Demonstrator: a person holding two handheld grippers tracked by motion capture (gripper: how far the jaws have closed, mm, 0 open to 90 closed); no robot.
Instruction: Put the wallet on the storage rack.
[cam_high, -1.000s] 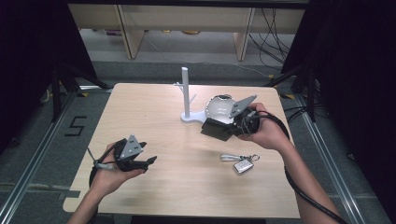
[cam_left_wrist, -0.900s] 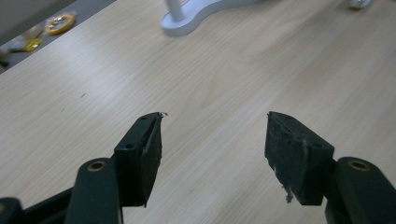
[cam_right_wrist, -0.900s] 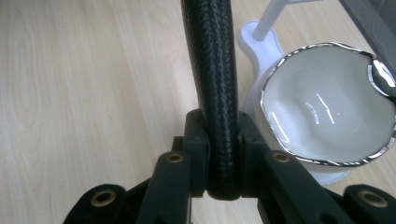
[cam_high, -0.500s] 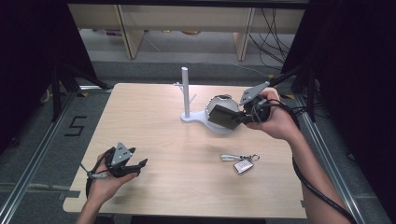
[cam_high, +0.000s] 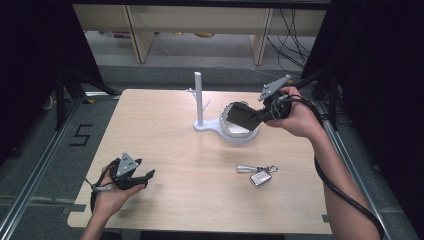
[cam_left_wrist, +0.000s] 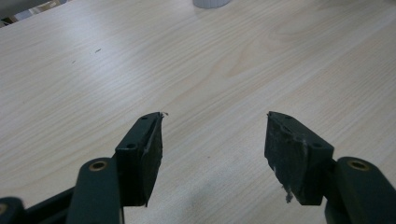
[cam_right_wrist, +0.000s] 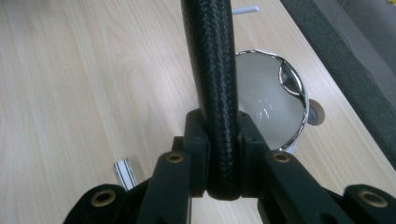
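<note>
You are working at a light wooden table (cam_high: 165, 140) with a pale grain running across it. Near the far middle stands a white stand (cam_high: 200, 107): a thin upright post with small side pegs, on a flat white base that sits right on the wood. That base spreads to the right into a round white dish (cam_high: 240, 134) with a shiny inside; in your right gripper view it (cam_right_wrist: 275, 105) has a shiny rim. Nearer to you, toward the right side, lies a set of keys (cam_high: 257, 173) with a small silver fob, flat on the table and well apart from the stand.
</note>
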